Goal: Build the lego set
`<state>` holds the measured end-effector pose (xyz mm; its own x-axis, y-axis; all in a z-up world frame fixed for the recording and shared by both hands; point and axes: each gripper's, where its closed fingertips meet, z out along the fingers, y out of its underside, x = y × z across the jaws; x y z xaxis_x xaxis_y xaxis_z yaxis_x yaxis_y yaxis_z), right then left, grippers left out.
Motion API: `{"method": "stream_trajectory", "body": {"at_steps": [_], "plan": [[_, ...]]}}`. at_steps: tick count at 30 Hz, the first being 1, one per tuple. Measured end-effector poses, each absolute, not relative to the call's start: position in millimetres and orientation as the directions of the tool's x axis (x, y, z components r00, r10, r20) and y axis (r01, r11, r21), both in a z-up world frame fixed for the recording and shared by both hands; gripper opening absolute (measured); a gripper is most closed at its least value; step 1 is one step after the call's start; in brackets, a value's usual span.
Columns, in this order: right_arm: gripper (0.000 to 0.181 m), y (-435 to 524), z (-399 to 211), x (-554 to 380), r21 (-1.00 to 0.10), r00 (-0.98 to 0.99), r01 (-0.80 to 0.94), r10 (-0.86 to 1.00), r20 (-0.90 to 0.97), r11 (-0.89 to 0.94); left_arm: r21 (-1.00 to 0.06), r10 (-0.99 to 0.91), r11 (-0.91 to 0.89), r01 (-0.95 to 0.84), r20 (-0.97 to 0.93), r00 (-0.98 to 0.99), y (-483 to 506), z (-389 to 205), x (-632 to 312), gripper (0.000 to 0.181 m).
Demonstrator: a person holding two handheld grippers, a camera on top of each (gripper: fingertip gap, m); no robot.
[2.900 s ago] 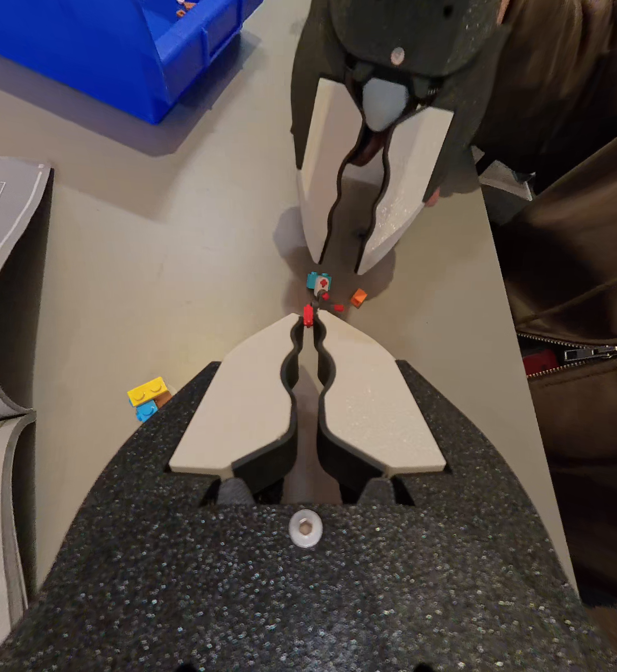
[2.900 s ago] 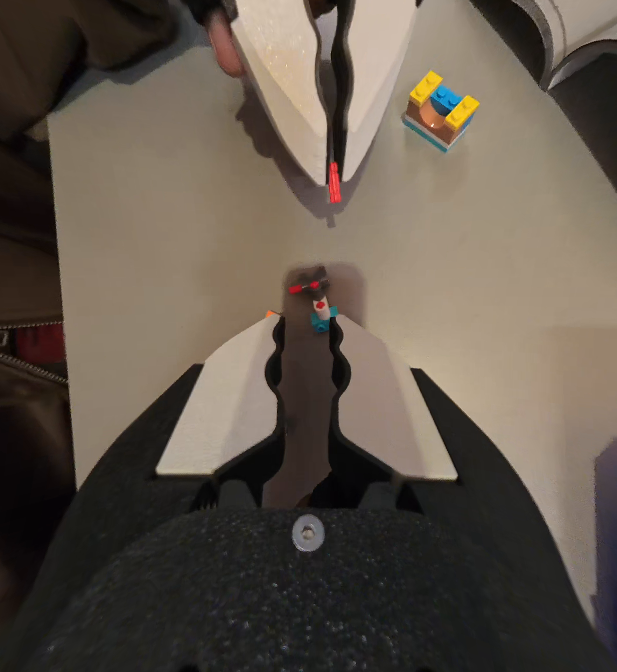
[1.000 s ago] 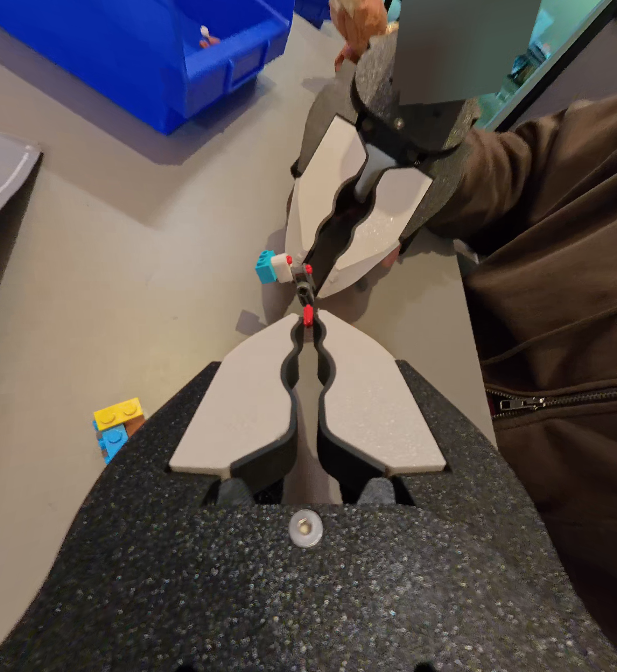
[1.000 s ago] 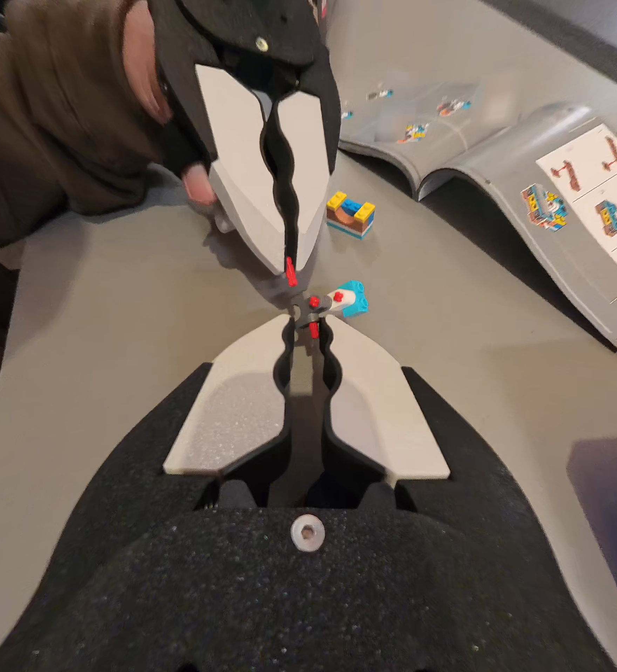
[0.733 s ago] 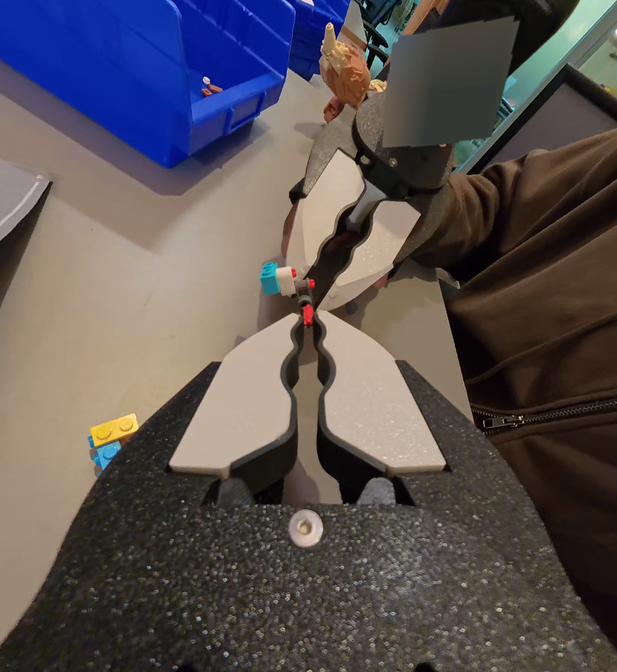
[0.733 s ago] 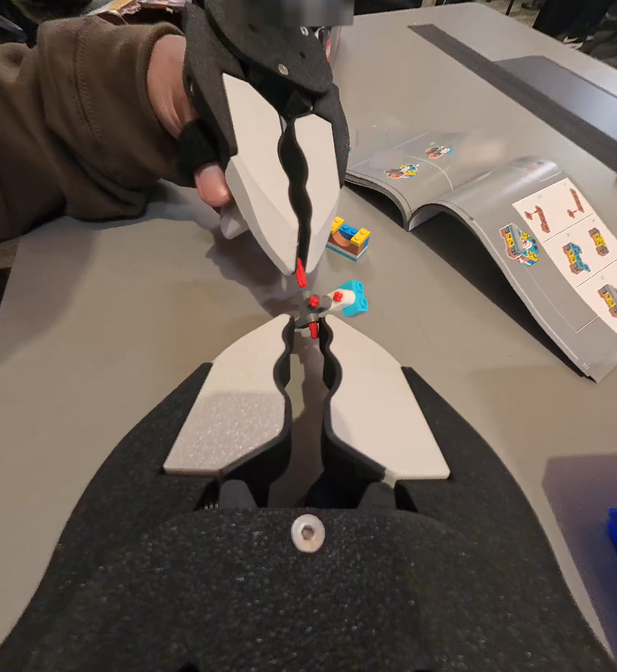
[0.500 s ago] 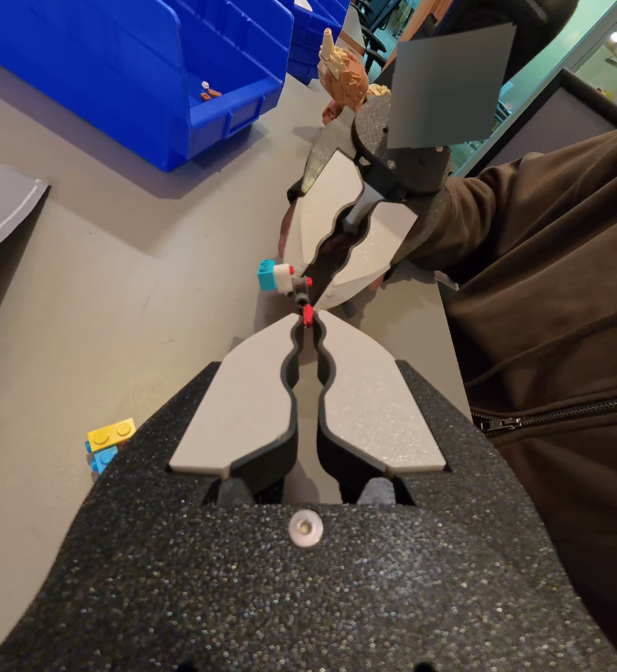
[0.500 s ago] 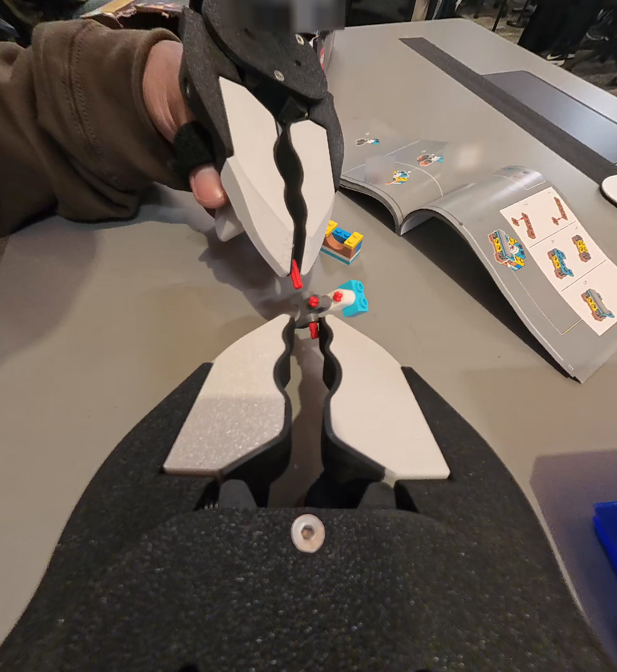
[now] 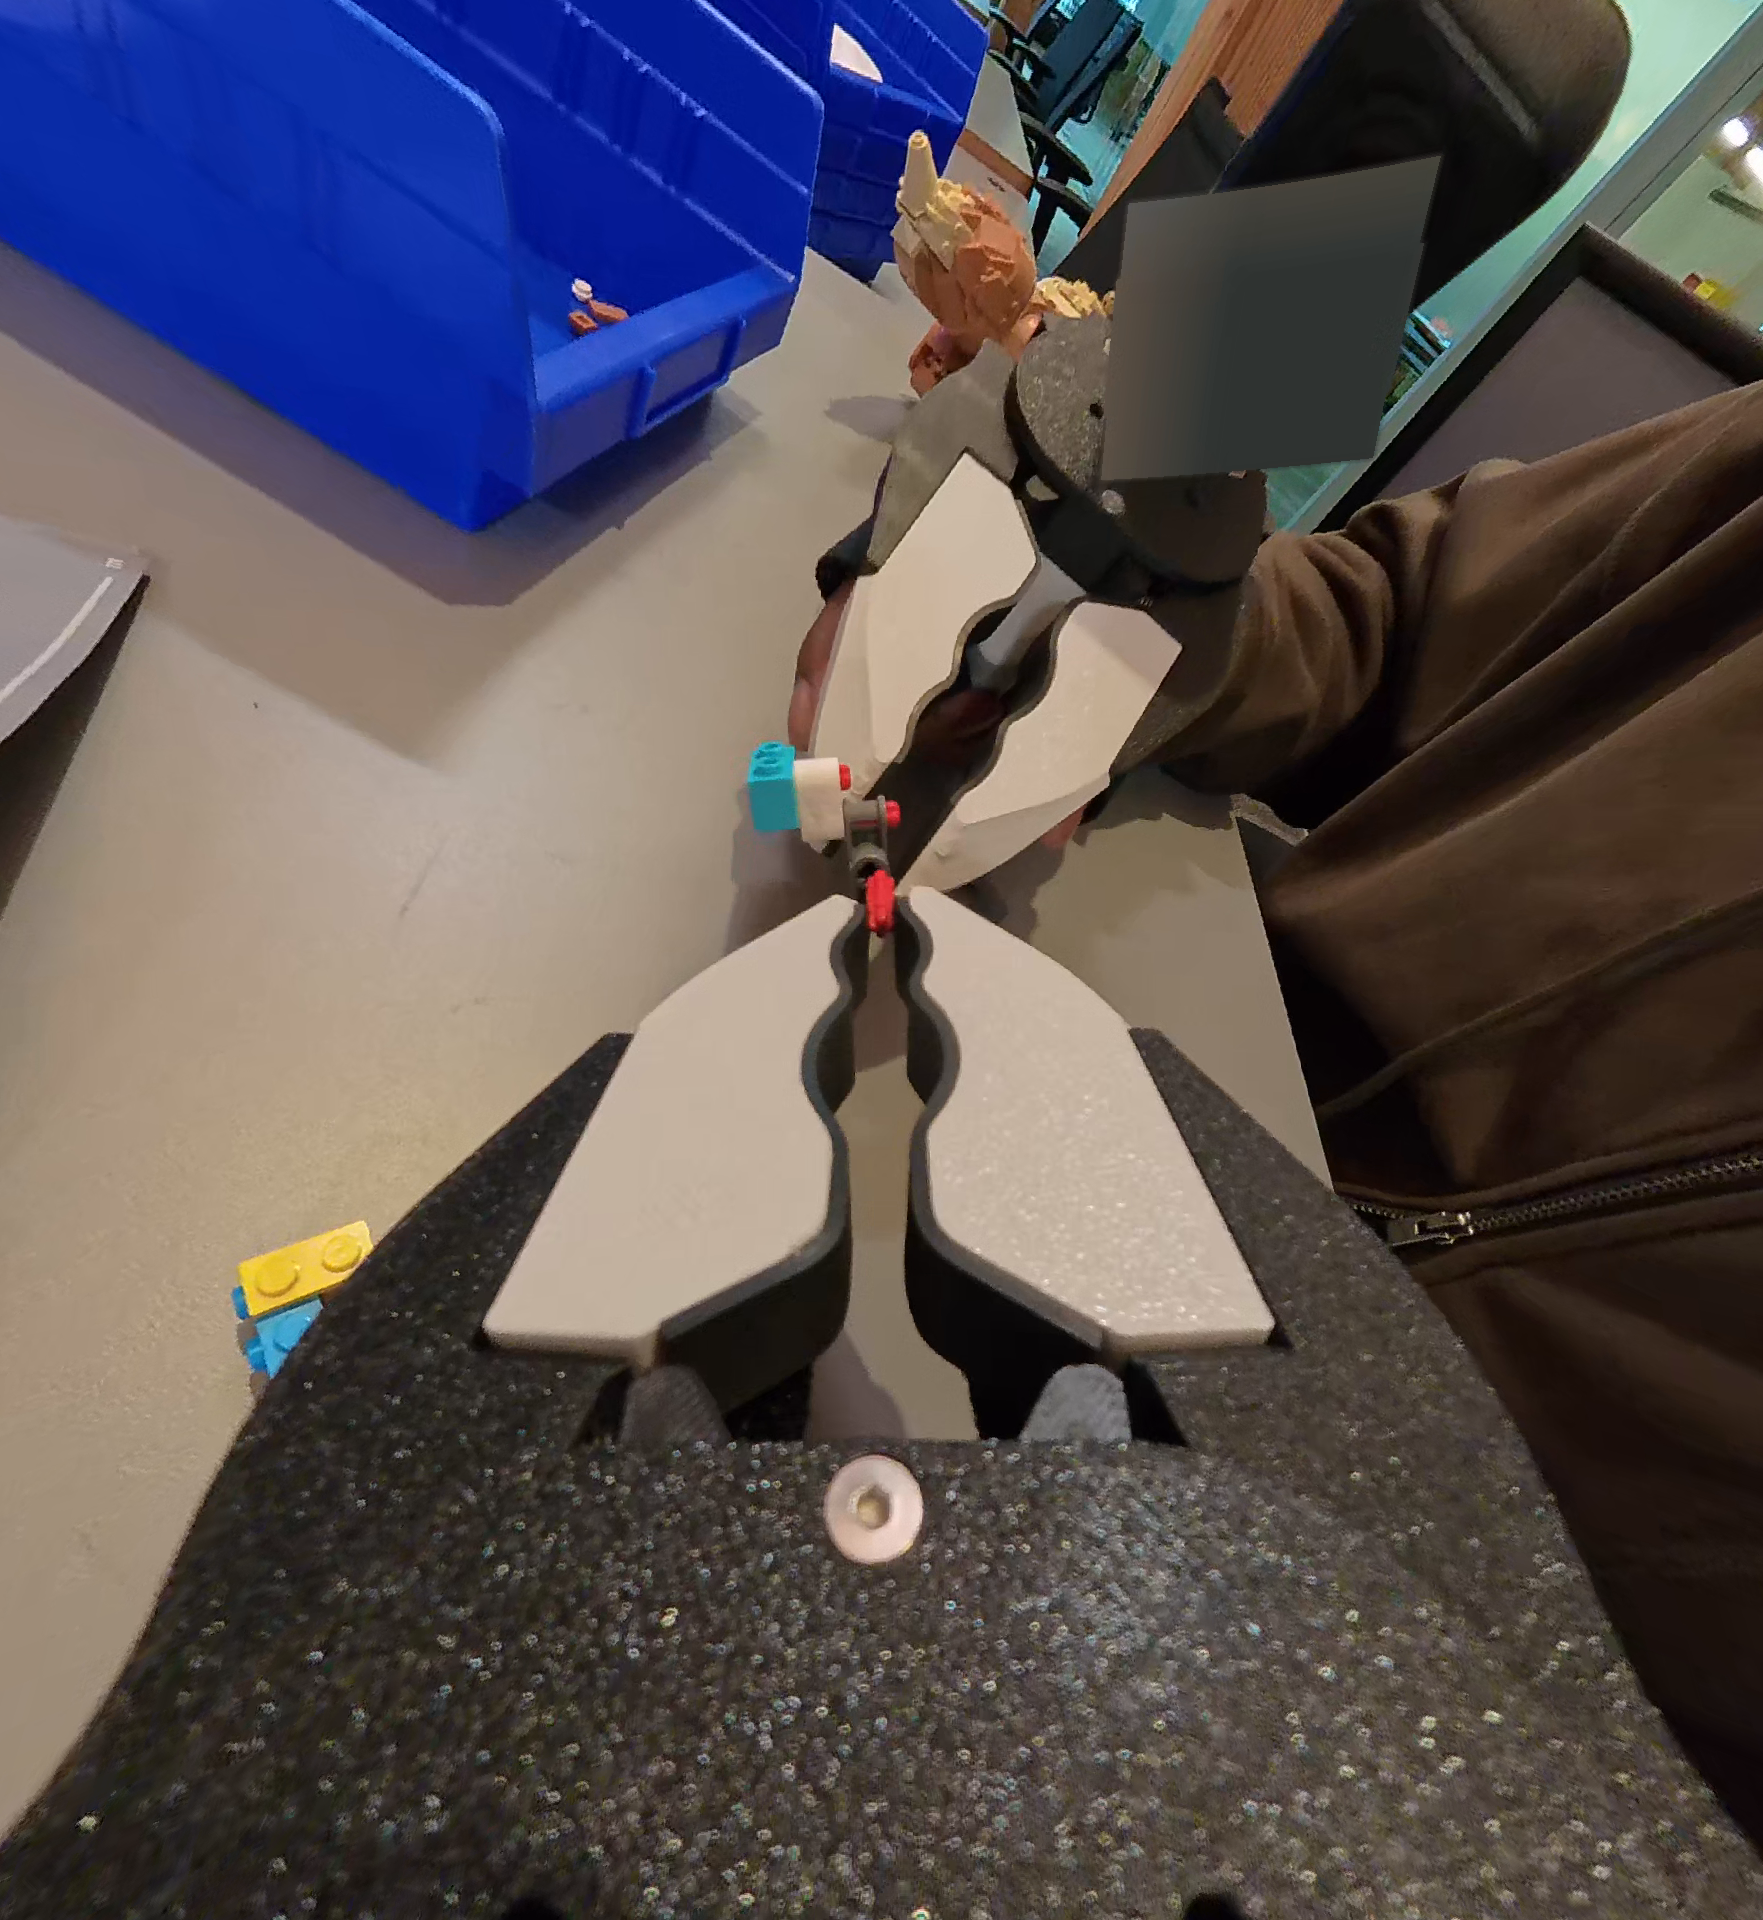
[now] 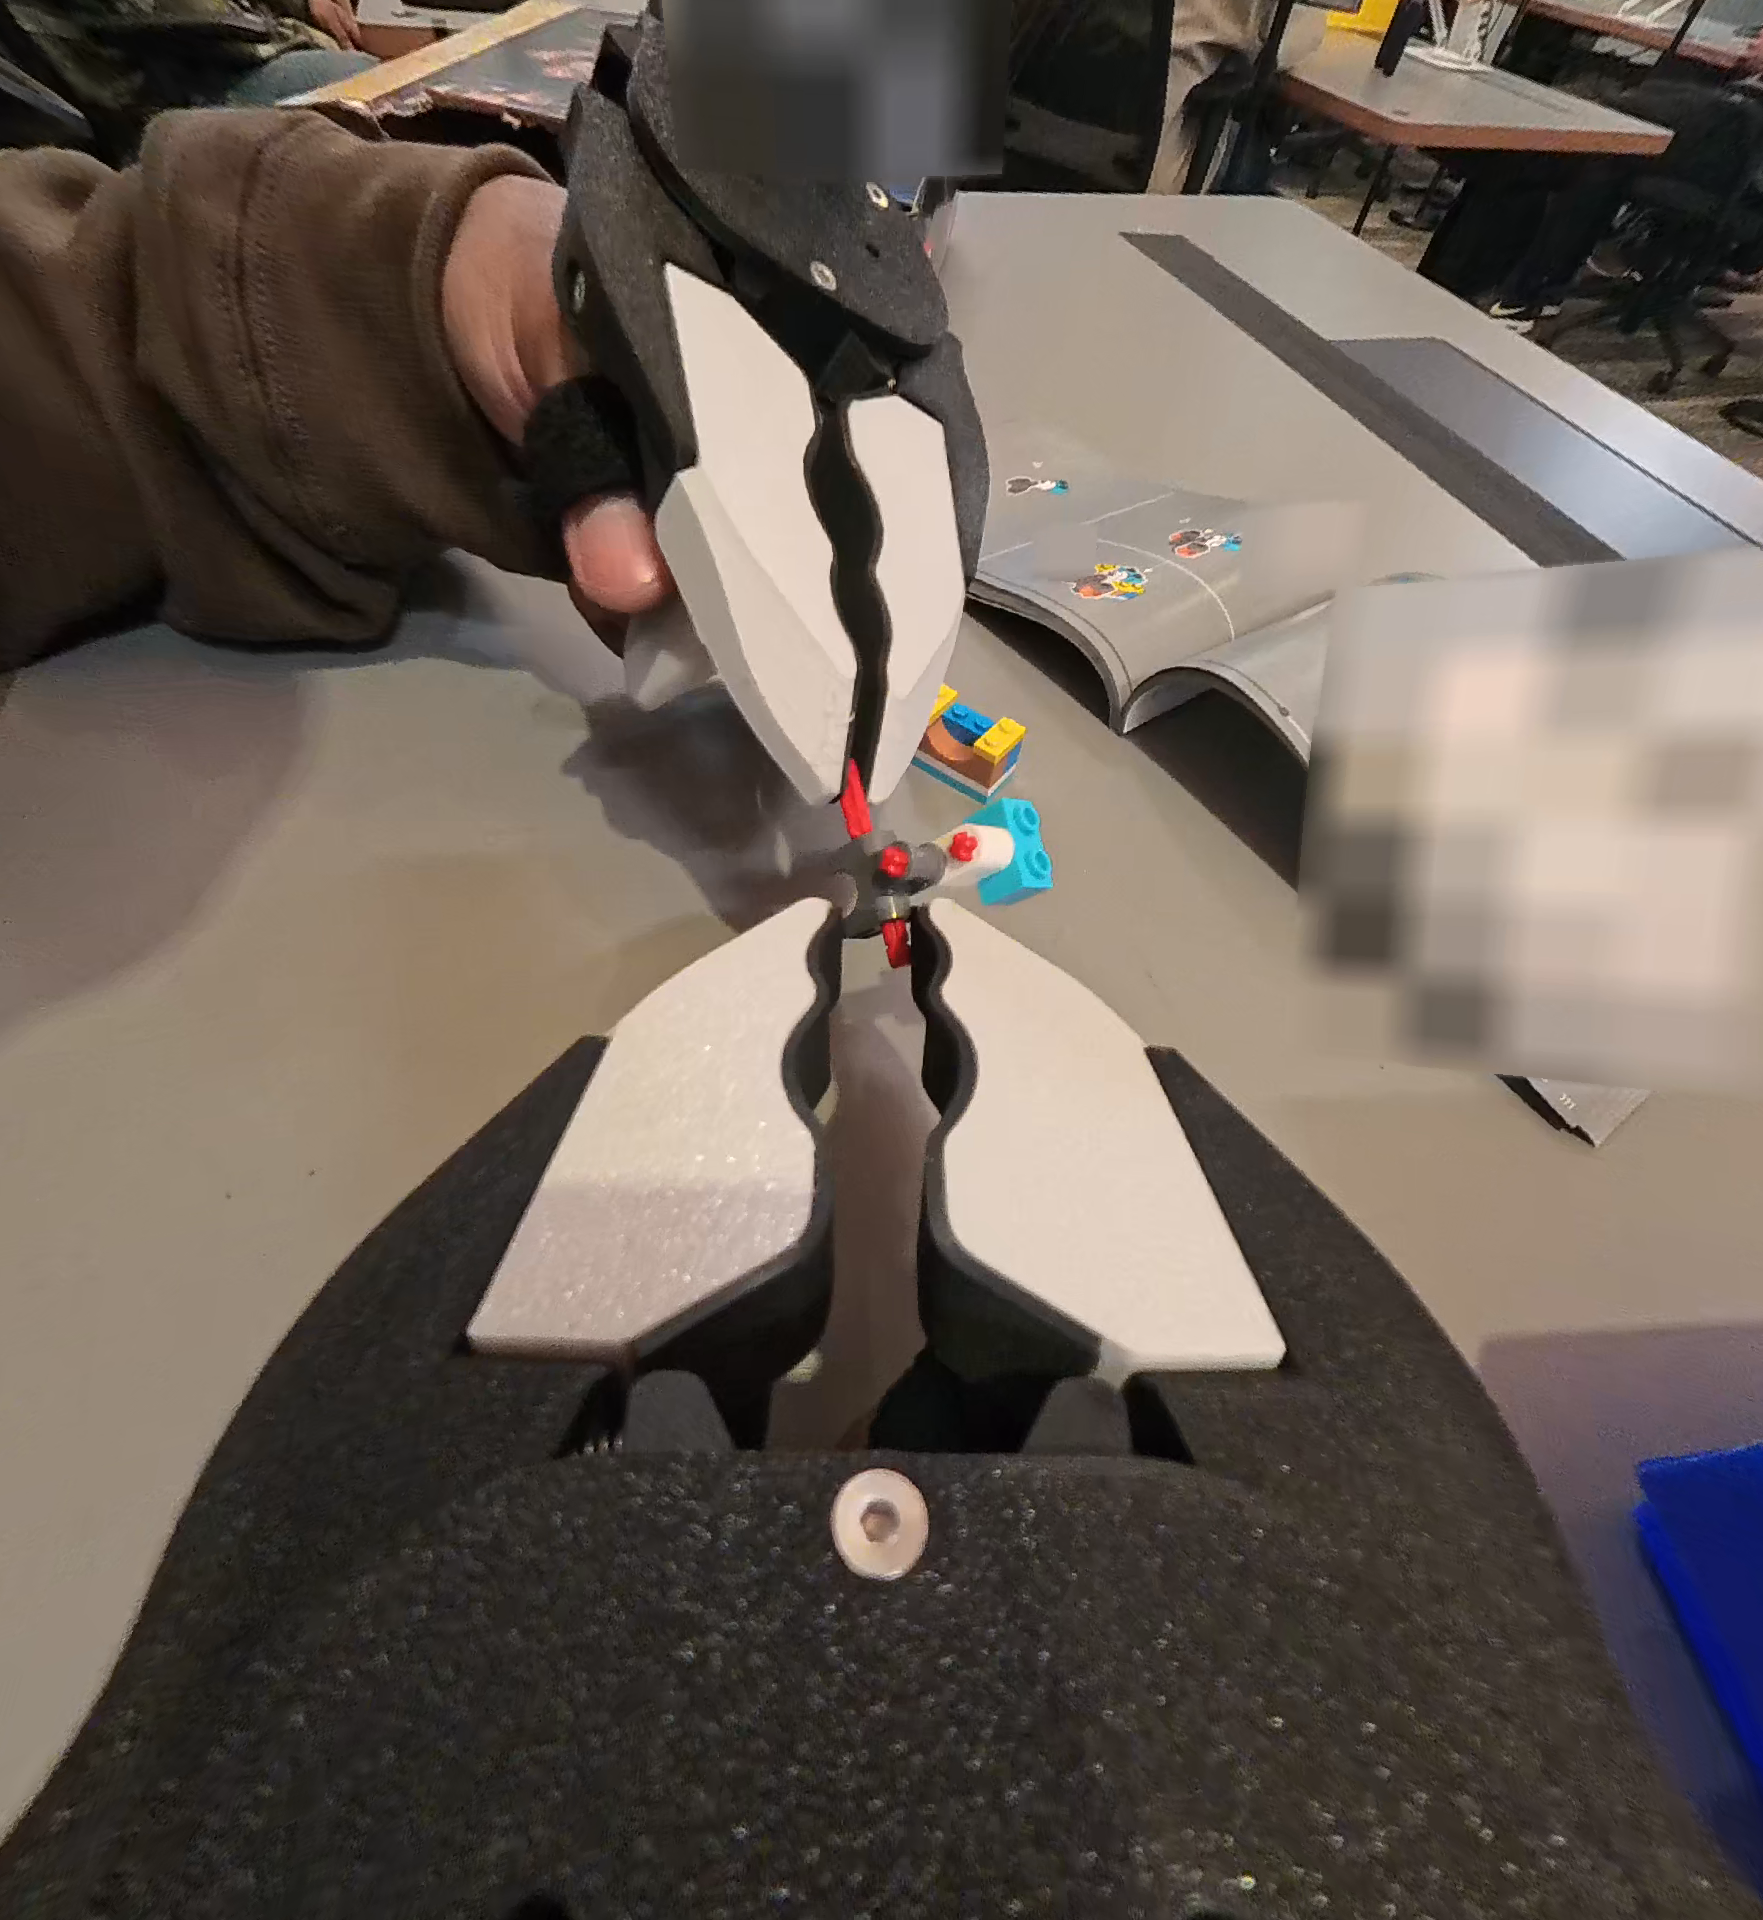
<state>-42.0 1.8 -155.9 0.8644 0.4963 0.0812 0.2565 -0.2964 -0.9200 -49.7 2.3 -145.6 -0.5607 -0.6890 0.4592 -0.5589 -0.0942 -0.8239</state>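
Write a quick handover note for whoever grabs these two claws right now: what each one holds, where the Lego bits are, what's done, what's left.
Left claw: shut on a small red pin.
Right claw: shut on the grey hub assembly, which carries a white and teal block, held above the table.
Yellow-blue-brown sub-build sits on the table, beside the open instruction booklet.
Left to do: seat the pin in the hub; its tip is at the hub now.

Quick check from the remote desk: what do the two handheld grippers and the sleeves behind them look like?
Both the left gripper and right gripper have speckled black bodies, a silver screw, and pale grey fingers with wavy black inner pads. The sleeves are dark brown, from a zipped jacket. No cables show.
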Motion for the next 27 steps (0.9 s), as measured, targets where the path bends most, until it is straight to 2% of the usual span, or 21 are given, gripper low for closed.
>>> {"method": "stream_trajectory", "body": {"at_steps": [14, 27], "plan": [[0.012, 0.7, -154.4, -43.5, -0.91, 0.854, 0.322, 0.496, 0.159, -0.262, -0.823, -0.69, -0.093, -0.561, 0.459, -0.559, 1.3, -145.4, -49.4, 0.004], [0.01, -3.6, -164.8, -45.0, -0.849, 0.819, 0.441, 0.518, 0.248, -0.292, -0.819, -0.728, 0.038, -0.573, 0.37, -0.577, -4.3, -156.7, -52.5, 0.004]]}}
